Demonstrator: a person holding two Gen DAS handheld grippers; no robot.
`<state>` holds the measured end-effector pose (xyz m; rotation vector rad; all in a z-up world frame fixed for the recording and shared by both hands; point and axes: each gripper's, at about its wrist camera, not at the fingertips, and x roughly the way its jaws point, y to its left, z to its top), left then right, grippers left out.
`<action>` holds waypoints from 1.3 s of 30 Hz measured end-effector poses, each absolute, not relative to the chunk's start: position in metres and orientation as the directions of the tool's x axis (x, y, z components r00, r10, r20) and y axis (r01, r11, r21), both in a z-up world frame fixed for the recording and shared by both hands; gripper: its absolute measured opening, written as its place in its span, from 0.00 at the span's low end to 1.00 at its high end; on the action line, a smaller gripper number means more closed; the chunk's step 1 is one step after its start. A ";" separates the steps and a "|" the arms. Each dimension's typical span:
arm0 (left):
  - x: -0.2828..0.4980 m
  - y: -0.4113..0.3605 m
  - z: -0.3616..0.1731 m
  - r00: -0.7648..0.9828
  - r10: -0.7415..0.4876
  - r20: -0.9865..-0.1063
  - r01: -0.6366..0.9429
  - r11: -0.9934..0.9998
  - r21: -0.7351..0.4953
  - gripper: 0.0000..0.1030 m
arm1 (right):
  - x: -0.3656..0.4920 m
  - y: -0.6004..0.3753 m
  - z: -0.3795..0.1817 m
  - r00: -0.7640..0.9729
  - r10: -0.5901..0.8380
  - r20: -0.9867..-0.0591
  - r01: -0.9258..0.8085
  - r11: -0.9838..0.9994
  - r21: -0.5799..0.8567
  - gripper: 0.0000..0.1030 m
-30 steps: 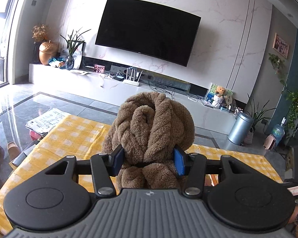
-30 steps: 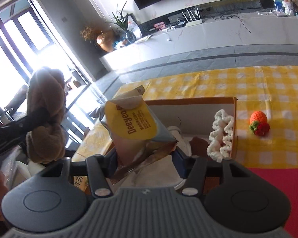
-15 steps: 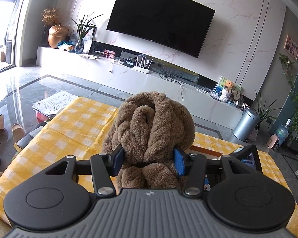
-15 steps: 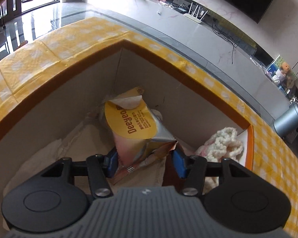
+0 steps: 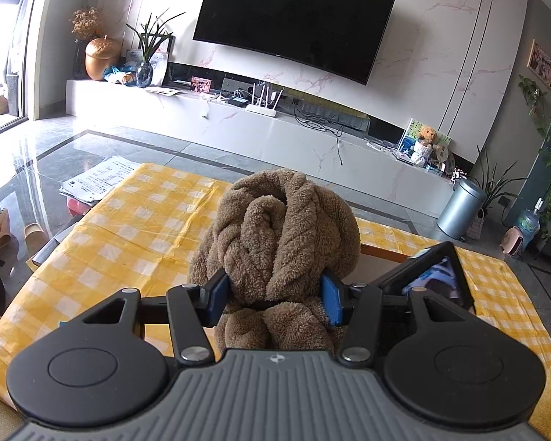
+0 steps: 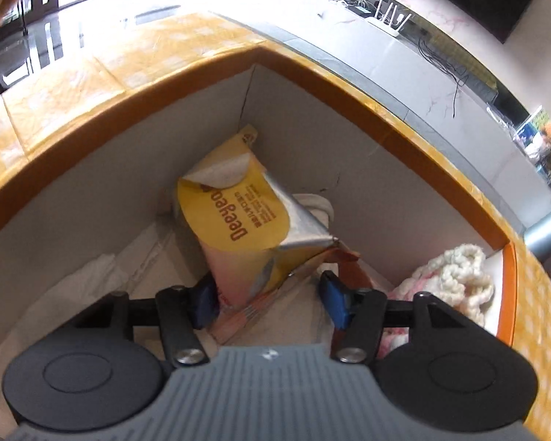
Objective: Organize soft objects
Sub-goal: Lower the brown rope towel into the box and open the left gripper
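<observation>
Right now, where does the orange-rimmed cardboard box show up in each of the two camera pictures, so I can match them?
Left wrist view: only a strip of the cardboard box rim shows, right of centre, behind the brown fluffy bundle.
Right wrist view: the cardboard box fills most of the picture, seen from above, open.
Shared landmark: the white router on the long TV shelf beyond the table.

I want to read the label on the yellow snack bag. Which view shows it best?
The right wrist view: the yellow snack bag lies in the cardboard box, print facing the camera, between the right gripper's just-opening jaws. The left wrist view doesn't show it.
</observation>
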<state>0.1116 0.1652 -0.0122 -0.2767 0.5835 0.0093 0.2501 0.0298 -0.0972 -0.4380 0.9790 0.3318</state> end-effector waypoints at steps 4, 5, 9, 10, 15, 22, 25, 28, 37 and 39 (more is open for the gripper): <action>0.109 0.167 -0.010 0.837 -0.068 -0.544 -0.091 0.961 -0.260 0.58 | 0.243 0.007 -0.073 0.557 0.153 -0.816 -0.423 0.898 -0.120 0.76; 0.109 0.167 -0.010 0.836 -0.070 -0.545 -0.092 0.960 -0.264 0.59 | 0.238 0.004 -0.064 0.590 0.164 -0.790 -0.423 0.897 -0.130 0.84; 0.112 0.169 -0.012 0.820 -0.113 -0.562 -0.084 0.946 -0.313 0.59 | 0.210 -0.021 -0.023 0.697 0.222 -0.681 -0.423 0.895 -0.141 0.95; 0.113 0.167 -0.014 0.814 -0.126 -0.567 -0.076 0.944 -0.320 0.59 | 0.203 -0.028 -0.013 0.715 0.221 -0.663 -0.412 0.900 -0.143 0.95; 0.122 0.146 -0.028 0.783 -0.117 -0.611 -0.051 0.966 -0.252 0.59 | 0.178 -0.070 0.021 0.773 0.223 -0.594 -0.359 0.926 -0.119 0.98; 0.126 0.115 -0.040 0.716 -0.192 -0.671 0.039 0.971 -0.236 0.58 | 0.164 -0.117 0.031 0.793 0.257 -0.552 -0.264 0.962 0.069 0.98; 0.126 0.101 -0.047 0.719 -0.136 -0.681 0.048 0.988 -0.147 0.35 | 0.162 -0.119 0.022 0.769 0.300 -0.564 -0.278 0.952 0.128 0.97; 0.131 0.098 -0.055 0.690 -0.100 -0.717 0.030 0.994 -0.109 0.32 | 0.158 -0.114 0.019 0.770 0.299 -0.564 -0.291 0.951 0.107 0.97; 0.120 0.101 -0.041 0.722 -0.101 -0.684 0.051 0.994 -0.093 0.48 | 0.156 -0.120 0.014 0.759 0.289 -0.584 -0.277 0.954 0.112 0.97; 0.118 0.098 -0.035 0.743 -0.108 -0.661 0.063 0.994 -0.092 0.56 | 0.156 -0.122 0.015 0.760 0.274 -0.589 -0.263 0.959 0.108 0.97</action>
